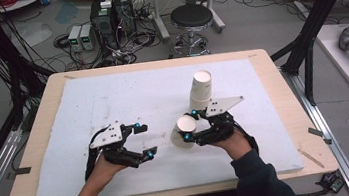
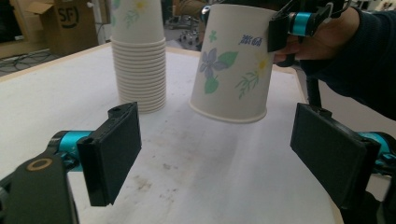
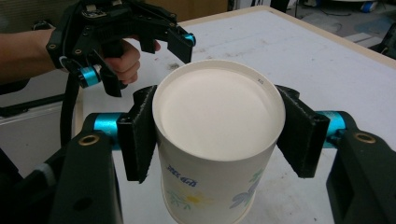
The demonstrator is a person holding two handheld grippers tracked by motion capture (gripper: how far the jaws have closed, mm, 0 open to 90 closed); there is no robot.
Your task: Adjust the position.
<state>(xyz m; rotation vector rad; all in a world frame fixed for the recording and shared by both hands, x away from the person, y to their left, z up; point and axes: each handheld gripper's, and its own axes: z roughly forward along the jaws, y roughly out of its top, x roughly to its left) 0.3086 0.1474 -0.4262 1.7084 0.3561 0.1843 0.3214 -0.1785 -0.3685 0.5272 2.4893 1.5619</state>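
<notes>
Paper cup (image 1: pixel 184 131) sits clamped upside down between our right gripper's (image 1: pixel 189 125) fingers (image 3: pixel 140 135), just right of centre in the high view. From the right gripper view we look onto its flat white base (image 3: pixel 218 108), with a pad pressed against each side of the wall near that base. In the left gripper view the same cup (image 2: pixel 232 63) hangs in the upper middle of the frame, tilted, its open rim lifted clear of the white table (image 2: pixel 196 168) surface; flower prints and blue lettering show on its wall, and the right hand (image 2: pixel 322 39) comes in from the upper right.

Our left gripper (image 1: pixel 145 141) hovers at lower left of centre in the high view, its fingers (image 2: pixel 112 151) spread wide with nothing between them, pointing toward the held cup. The left hand (image 1: pixel 102 171) grips it from below.

Behind the held cup, a stack of nested cups (image 1: pixel 201 90) stands inverted on the table, upper right of centre in the high view and upper left in the left gripper view, near the held cup but apart from it.

A black stool (image 1: pixel 192 18) stands on the floor beyond the table's far edge.
</notes>
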